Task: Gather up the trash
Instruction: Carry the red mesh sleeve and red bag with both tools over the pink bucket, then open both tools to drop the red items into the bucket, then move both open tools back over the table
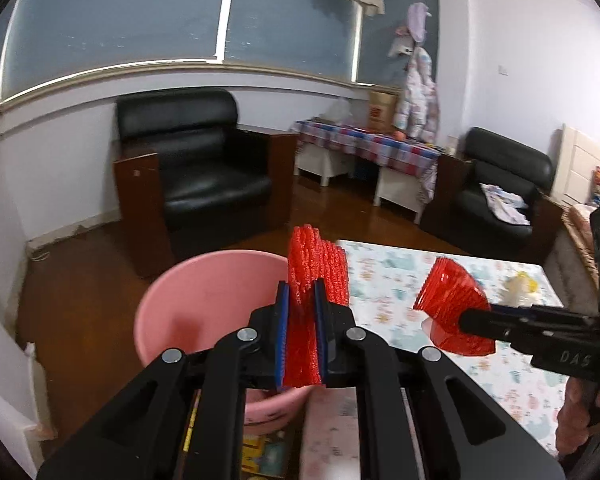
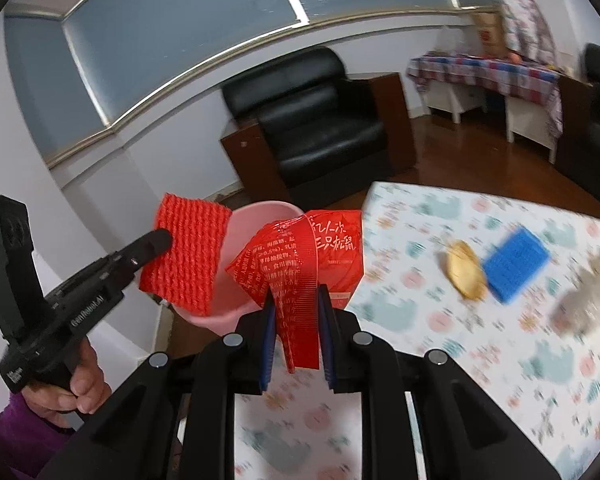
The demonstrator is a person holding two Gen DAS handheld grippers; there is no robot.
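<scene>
My left gripper is shut on a red foam net sleeve, held over the near rim of a pink bucket. In the right wrist view the same net sleeve hangs from the left gripper beside the pink bucket. My right gripper is shut on a red plastic snack wrapper with white print, held above the table edge next to the bucket. The left wrist view shows that wrapper clamped in the right gripper over the table.
The table has a patterned cloth with a yellow peel piece, a blue sponge-like block and a blurred pale item. A black armchair stands behind the bucket. A second armchair and a checked-cloth side table are farther back.
</scene>
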